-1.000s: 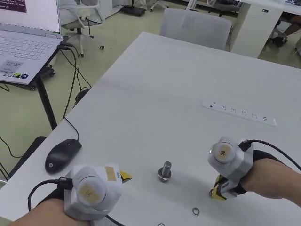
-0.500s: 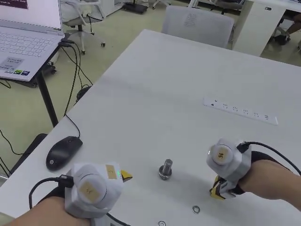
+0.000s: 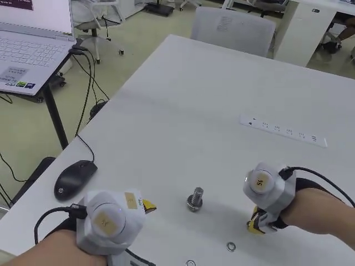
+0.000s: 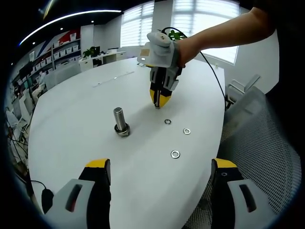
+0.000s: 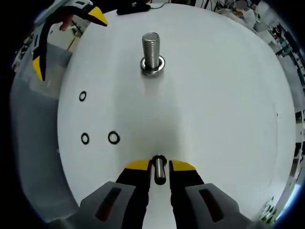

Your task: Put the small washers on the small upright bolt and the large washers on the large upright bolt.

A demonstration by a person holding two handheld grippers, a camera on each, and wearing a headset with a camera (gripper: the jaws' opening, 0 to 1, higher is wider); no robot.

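Lying loose, three washers (image 5: 113, 138) are not yet placed; small bolt (image 5: 158, 175) is clamped by right gripper (image 4: 158, 101), left gripper (image 4: 161, 167) held apart.

Your left tongs (image 4: 161, 164) gape wide, jaws far apart, held low with your left forearm (image 3: 47, 252) at bottom-left. Your right tongs (image 5: 159, 166) tip steeply down, jaws pinched on a small bolt (image 5: 159, 175), right forearm (image 3: 327, 209) at the right edge.
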